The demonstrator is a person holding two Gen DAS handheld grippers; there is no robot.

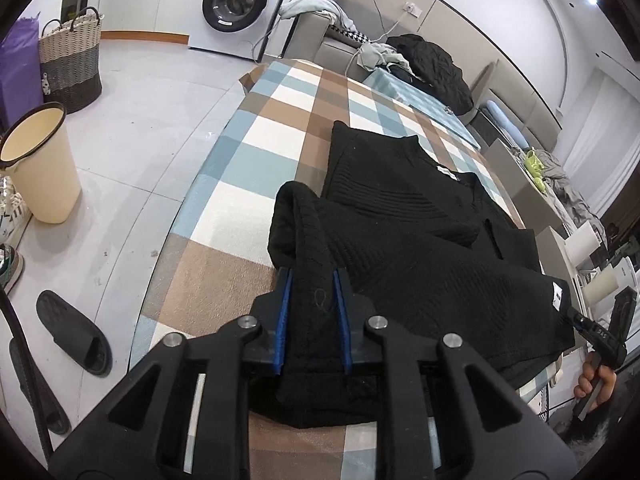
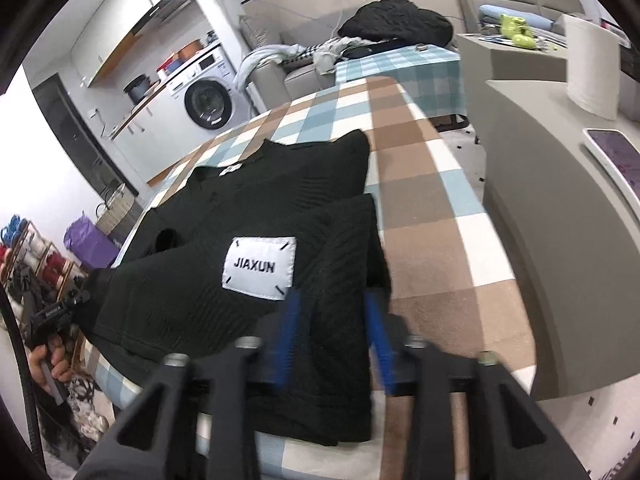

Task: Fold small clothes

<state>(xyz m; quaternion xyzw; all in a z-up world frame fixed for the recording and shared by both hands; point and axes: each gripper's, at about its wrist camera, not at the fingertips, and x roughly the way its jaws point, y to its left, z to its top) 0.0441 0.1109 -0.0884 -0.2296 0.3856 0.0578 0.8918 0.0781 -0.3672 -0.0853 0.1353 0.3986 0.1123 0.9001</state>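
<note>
On the checked counter (image 1: pixel 224 208) lies a black sweater (image 1: pixel 420 240) (white patch (image 2: pixel 260 268)); left claw (image 1: pixel 312 320) and right claw (image 2: pixel 334 332) both pinch its hem.

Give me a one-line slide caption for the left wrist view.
Left gripper pinches a fold of the black sweater on the checked table.

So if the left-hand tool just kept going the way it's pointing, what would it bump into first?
Likely more of the black sweater: the left gripper already has a fold of it between its jaws, and the rest lies ahead on the checked cloth. Depth is hard to judge.
</note>
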